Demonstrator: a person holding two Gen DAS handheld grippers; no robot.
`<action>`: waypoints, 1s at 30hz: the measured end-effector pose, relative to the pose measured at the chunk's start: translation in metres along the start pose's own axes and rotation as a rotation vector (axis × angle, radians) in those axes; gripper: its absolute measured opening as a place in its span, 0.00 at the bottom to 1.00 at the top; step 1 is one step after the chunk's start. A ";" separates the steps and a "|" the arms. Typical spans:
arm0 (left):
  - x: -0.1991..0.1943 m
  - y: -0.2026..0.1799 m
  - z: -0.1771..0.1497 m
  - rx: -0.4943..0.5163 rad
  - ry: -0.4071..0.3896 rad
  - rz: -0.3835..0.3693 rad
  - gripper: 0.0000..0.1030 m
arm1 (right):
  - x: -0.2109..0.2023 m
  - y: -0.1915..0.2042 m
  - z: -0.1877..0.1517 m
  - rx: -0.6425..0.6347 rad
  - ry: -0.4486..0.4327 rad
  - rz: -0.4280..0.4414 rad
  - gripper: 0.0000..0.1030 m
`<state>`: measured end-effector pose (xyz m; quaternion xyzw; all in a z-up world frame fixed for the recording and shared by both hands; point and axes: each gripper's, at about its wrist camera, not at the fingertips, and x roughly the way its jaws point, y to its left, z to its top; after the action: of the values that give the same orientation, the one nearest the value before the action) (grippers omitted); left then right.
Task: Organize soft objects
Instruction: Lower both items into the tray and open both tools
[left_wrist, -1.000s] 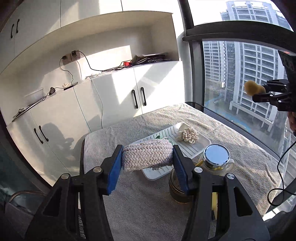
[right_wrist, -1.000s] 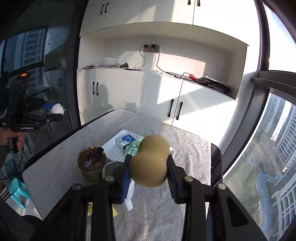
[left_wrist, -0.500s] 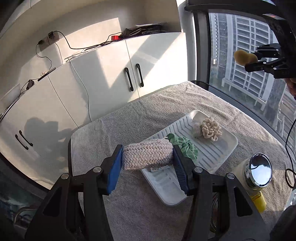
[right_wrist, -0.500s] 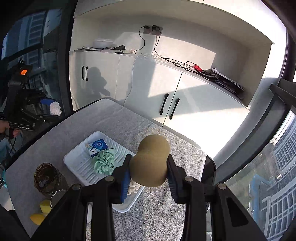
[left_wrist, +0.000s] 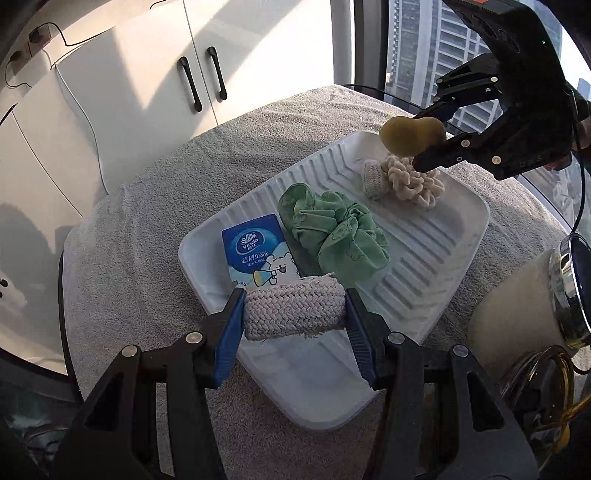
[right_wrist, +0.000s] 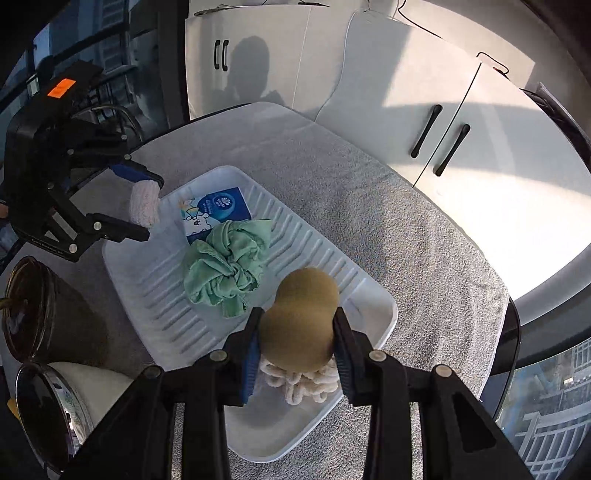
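My left gripper (left_wrist: 295, 314) is shut on a white braided roll (left_wrist: 293, 312) and holds it just above the near end of a white ridged tray (left_wrist: 436, 266). My right gripper (right_wrist: 297, 341) is shut on a tan gourd-shaped sponge (right_wrist: 301, 319) and hovers over the tray's (right_wrist: 147, 280) other end, above a cream knotted rope bundle (right_wrist: 303, 380). A green cloth (left_wrist: 332, 232) and a blue tissue pack (left_wrist: 258, 253) lie in the tray. The right gripper with the sponge (left_wrist: 412, 134) shows in the left wrist view; the left gripper with the roll (right_wrist: 144, 204) shows in the right wrist view.
The tray sits on a grey towel (left_wrist: 147, 229) over a table. A white jar with a chrome lid (left_wrist: 535, 295) and a dark glass jar (right_wrist: 40, 310) stand beside the tray. White cabinets (left_wrist: 166, 85) stand behind; a window is at the side.
Both grippers have come down toward the tray, each still holding its object. The tray and its contents now look much closer in both views.
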<state>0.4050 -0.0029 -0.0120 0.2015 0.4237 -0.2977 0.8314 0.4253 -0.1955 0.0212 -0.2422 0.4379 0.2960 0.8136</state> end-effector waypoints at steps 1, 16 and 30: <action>0.002 -0.001 -0.002 0.007 0.005 -0.006 0.49 | 0.007 0.003 -0.001 -0.006 0.006 0.013 0.37; 0.038 -0.008 -0.017 0.014 0.087 -0.049 0.49 | 0.057 0.013 0.004 -0.023 0.046 0.025 0.38; 0.043 -0.007 -0.015 -0.017 0.069 -0.039 0.66 | 0.056 0.024 -0.001 -0.048 0.032 -0.022 0.43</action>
<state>0.4118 -0.0132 -0.0563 0.1963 0.4583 -0.3029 0.8122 0.4325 -0.1640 -0.0301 -0.2712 0.4410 0.2936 0.8036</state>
